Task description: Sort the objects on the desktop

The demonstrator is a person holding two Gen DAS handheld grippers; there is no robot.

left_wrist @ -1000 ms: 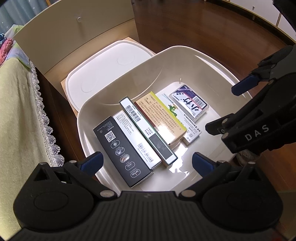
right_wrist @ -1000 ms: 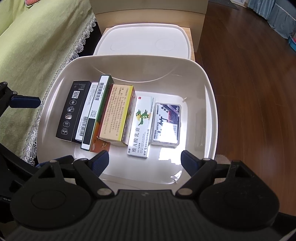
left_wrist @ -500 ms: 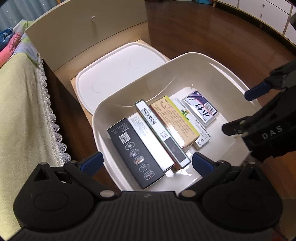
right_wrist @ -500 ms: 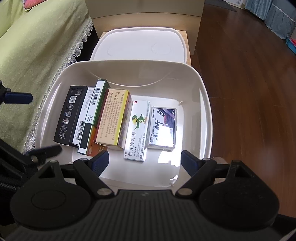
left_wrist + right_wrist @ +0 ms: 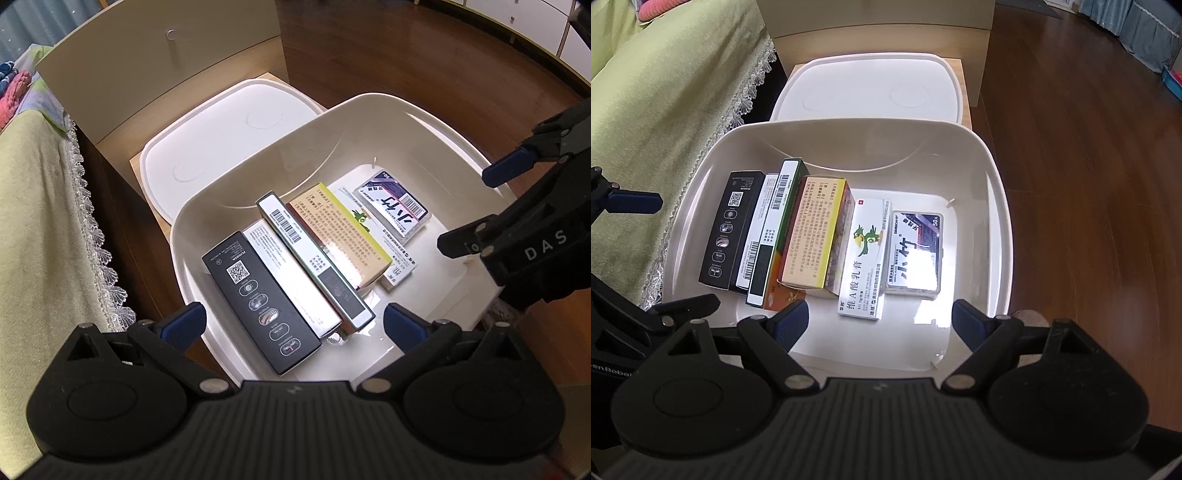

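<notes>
A low wooden bench (image 5: 966,74) sits straight ahead of both tongs, set on a dark wood floor (image 5: 1089,166). A white lid (image 5: 871,88) lies flat on the bench, at the far side from the tongs. The cream bin (image 5: 997,206) comes nearer, its far rim overlapping the lid's near edge; whether it rests on the bench or the floor can't be told. A tan panel (image 5: 147,59) stands upright beyond the lid.

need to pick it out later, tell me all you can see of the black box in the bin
The long matte black cardboard box lies flat at the left end of the row inside the cream plastic bin. Its top face bears a white QR code and a column of oval icons. Its right side lies against a white barcoded box. Neither gripper touches it.
</notes>
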